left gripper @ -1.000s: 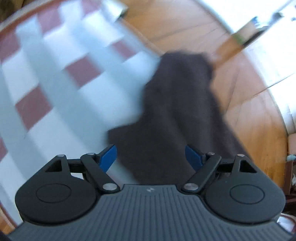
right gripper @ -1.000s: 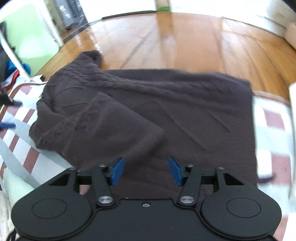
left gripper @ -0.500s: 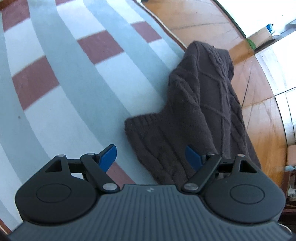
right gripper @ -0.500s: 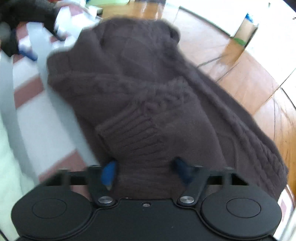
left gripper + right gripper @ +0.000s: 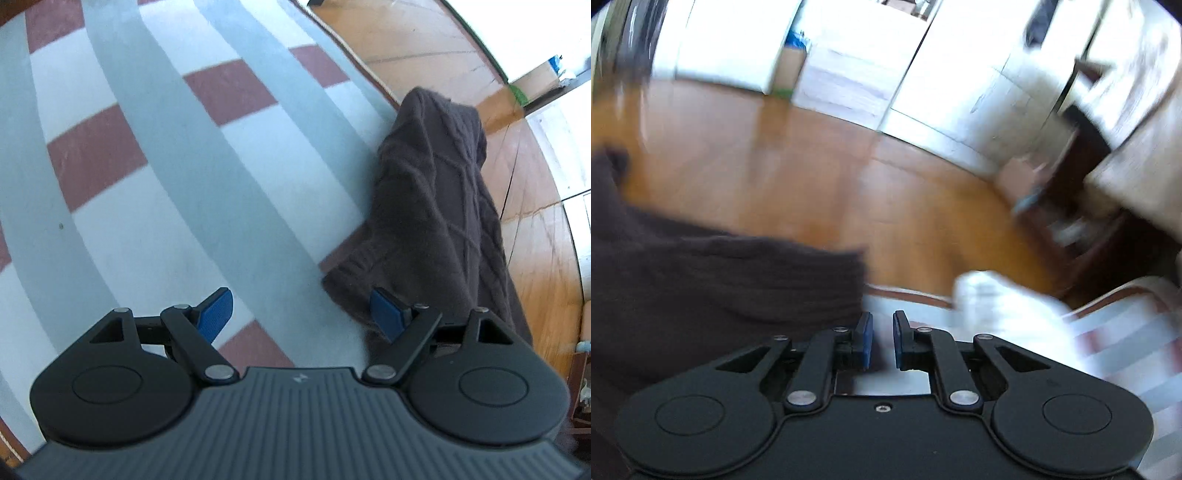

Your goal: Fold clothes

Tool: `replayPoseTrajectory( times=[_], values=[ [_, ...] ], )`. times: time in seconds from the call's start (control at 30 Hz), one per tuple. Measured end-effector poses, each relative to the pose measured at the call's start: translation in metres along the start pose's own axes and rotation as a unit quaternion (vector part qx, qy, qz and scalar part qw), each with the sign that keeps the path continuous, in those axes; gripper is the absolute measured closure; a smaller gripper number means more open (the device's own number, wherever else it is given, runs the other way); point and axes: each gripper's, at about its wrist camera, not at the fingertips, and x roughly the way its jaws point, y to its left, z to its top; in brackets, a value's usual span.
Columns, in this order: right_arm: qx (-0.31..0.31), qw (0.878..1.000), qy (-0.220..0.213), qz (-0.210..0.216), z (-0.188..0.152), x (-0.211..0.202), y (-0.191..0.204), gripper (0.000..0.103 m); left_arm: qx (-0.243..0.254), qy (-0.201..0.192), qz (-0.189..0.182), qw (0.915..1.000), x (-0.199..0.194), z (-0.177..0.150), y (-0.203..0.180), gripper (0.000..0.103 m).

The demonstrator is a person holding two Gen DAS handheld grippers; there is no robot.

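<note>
The left gripper (image 5: 301, 312) hangs released, its two blue-padded fingers (image 5: 216, 309) spread wide apart above a checked cloth surface of pale blue, white and dull red squares (image 5: 147, 177). The left finger stands over the bare cloth. The right finger lies at the near edge of a dark brown cable-knit sweater (image 5: 436, 206), over its ribbed hem; whether the pad touches the knit cannot be told. Nothing sits between the fingers.

Beyond that gripper, the sweater stretches away along the right side of the checked cloth, lying at its edge, with the far end bunched and raised. Diamond and cable patterns run along the knit. To the right of the sweater, a glossy orange-brown wooden floor (image 5: 535, 206) spreads out below, and a cardboard box (image 5: 535, 75) stands far off by a bright white wall.

The right gripper (image 5: 882, 339) is nearly clenched, its blue-padded fingers (image 5: 866, 338) brought close with only a narrow gap between them, and nothing shows in that gap. This view is heavily blurred. The dark brown sweater (image 5: 720, 280) fills the left part of this view, its edge just to the left of the fingers. A white blurred shape (image 5: 997, 306) lies ahead and to the right on the checked cloth (image 5: 1126, 343); what it is cannot be told. Farther out lie the wooden floor (image 5: 812, 177), white walls and dark furniture (image 5: 1082, 184).
</note>
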Motion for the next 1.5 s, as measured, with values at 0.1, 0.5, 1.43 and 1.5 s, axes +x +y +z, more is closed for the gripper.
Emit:
replayPoseTrajectory(
  times=[0.1,0.5,1.43,1.5],
  values=[
    [0.047,0.994,0.087,0.048,-0.034,0.016,-0.019,0.091,-0.012,0.008,-0.011,0.9998,0.003,0.0,0.002,0.022],
    [0.105,0.969,0.135,0.176,-0.056,0.025,-0.013,0.071,-0.095,-0.02,-0.074,0.9925,0.016,0.0,0.007,0.022],
    [-0.022,0.976,0.139,0.168,-0.089,0.034,0.023,0.032,0.012,-0.215,0.12,0.969,-0.112,0.006,0.012,0.093],
    [0.0,0.978,0.142,0.155,-0.088,0.037,0.023,0.024,-0.02,-0.173,0.136,0.9753,-0.099,0.005,0.032,0.092]
  ],
)
